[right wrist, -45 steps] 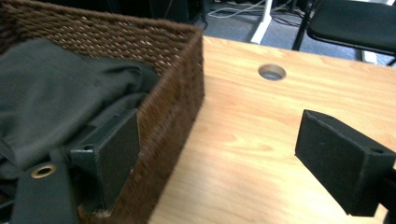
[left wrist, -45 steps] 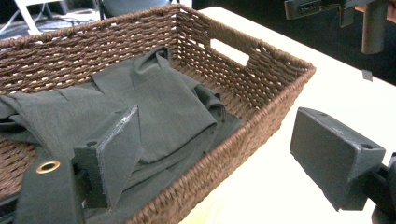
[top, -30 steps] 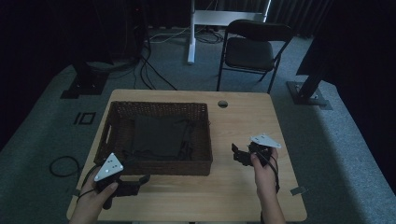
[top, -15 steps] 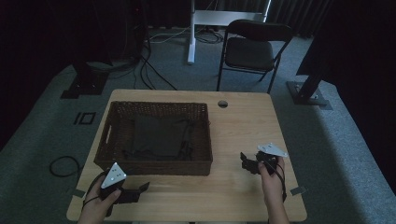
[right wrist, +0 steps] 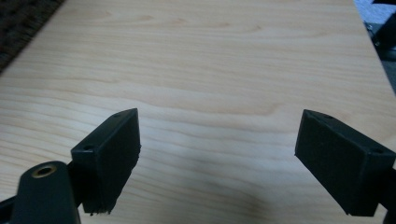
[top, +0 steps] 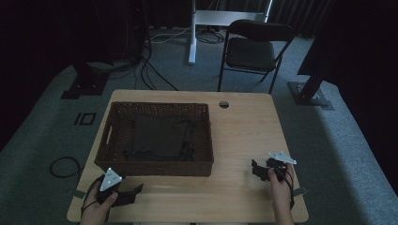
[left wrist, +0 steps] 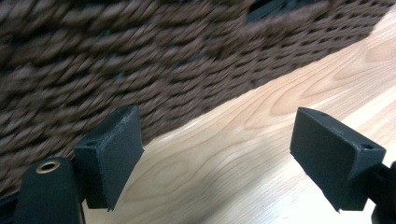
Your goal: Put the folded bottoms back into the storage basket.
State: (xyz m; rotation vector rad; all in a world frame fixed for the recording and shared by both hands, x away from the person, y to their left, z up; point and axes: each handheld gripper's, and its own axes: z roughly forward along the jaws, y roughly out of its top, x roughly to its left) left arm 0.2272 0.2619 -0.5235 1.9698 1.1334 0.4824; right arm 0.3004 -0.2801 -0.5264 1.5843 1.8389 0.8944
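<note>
My left gripper [left wrist: 212, 158] stands wide, nothing between its jaws, low over the light wooden surface [top: 244, 136] just beside the front wall of the dark brown woven wicker basket [top: 155, 166]. My right gripper [right wrist: 217, 163] is spread just as wide and holds nothing, above bare wood near the surface's right front corner, well apart from the basket. A dark folded cloth [top: 159, 138] lies inside the basket. I can read no writing or labels on anything here.
</note>
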